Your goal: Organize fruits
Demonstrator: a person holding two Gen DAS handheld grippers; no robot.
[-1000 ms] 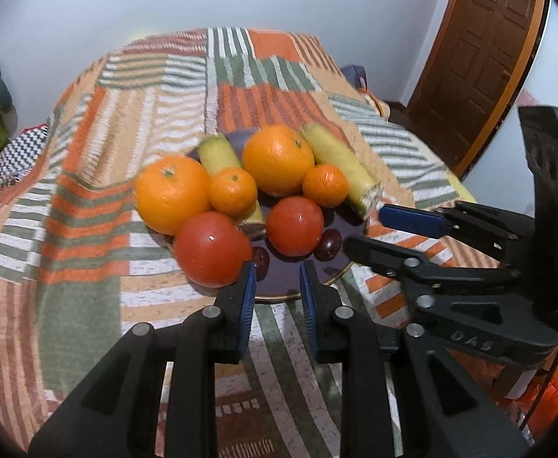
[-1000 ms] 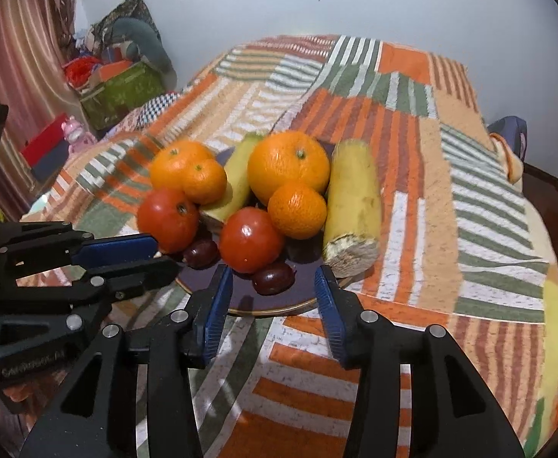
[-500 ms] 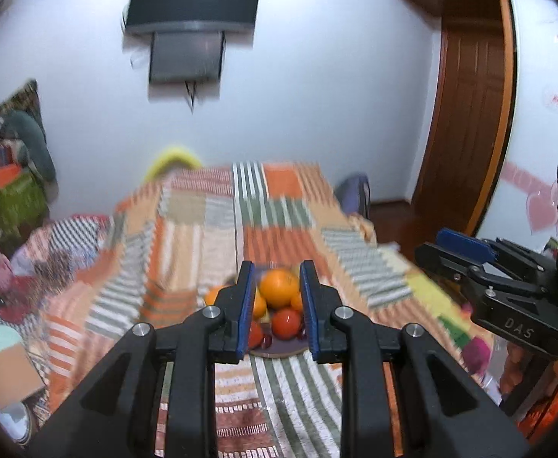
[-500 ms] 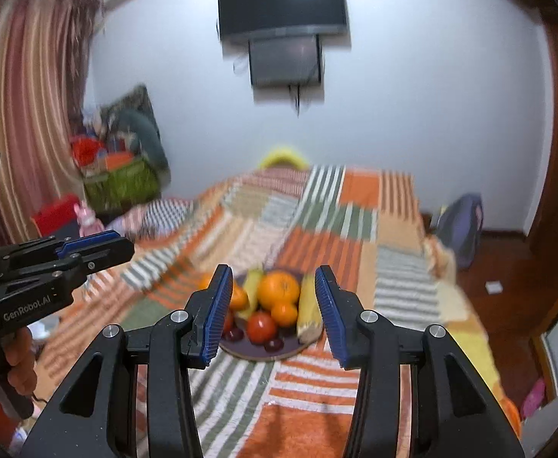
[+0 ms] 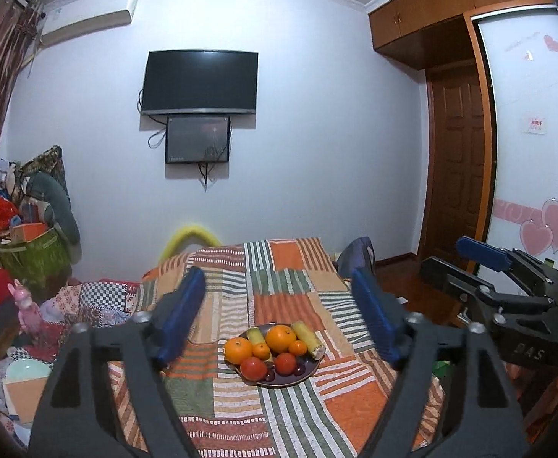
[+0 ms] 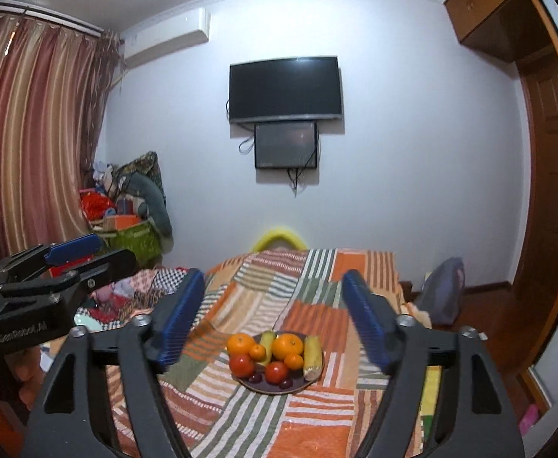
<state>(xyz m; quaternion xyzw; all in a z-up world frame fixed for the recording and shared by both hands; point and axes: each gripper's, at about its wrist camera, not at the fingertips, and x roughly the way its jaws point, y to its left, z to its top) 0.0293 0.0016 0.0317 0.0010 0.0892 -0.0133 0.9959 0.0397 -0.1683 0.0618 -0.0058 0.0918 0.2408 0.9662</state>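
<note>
The bed [image 5: 286, 297] stretches ahead of and below both tongs, its patchwork cover bearing the plate [image 5: 279, 381] of fruit [image 5: 280, 337] well beyond the tips, seemingly gathered there as one tidy heap. The left tongs [image 5: 279, 320] and right tongs [image 6: 275, 318] have just been opening; both stand wide with nothing between them, probably finished.

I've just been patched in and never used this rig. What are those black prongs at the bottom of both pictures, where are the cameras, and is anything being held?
Each picture comes from a camera on a hand-held gripper, looking along its two blue-padded fingers. The left gripper and right gripper have both just been opening; nothing is between their jaws. Each also shows at the edge of the other's view. Ahead, a dark plate on the striped bedspread holds oranges, tomatoes and two yellow-green pieces. Nothing is held.
</note>
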